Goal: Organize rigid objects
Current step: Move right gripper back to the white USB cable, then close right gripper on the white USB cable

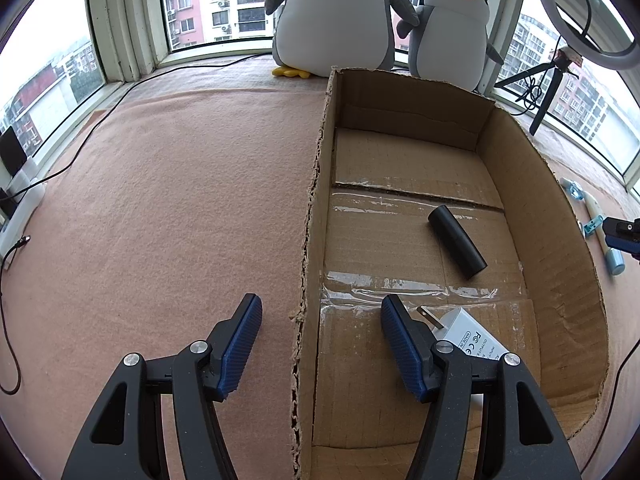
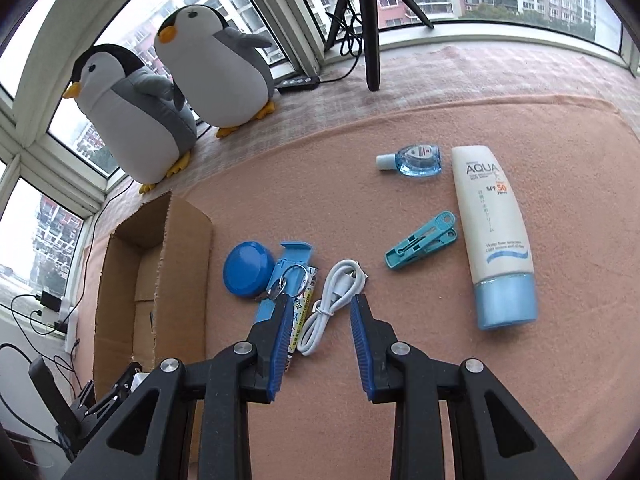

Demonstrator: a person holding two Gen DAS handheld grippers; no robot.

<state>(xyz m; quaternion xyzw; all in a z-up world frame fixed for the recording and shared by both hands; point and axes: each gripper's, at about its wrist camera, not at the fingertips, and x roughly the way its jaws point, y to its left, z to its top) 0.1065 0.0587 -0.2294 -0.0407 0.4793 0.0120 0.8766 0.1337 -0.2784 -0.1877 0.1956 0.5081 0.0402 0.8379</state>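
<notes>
Over the cardboard box (image 1: pixel 532 184), the left gripper (image 1: pixel 320 320) hangs wide open and empty, straddling its torn wall; a black tube (image 1: pixel 456 242) and charger (image 1: pixel 468 332) lie inside. The right gripper (image 2: pixel 320 312), also open and empty, brackets a white cable (image 2: pixel 332 300), likely the next pick.

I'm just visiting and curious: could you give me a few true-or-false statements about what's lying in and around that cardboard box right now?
1. A black cylinder lies inside the cardboard box. True.
2. The sunscreen tube is in the box. False: it lies on the pink cloth outside.
3. The right tool grips the white cable. False: it is open above the cable.
4. A white charger lies in the box. True.
5. The left tool is open and empty. True.
</notes>
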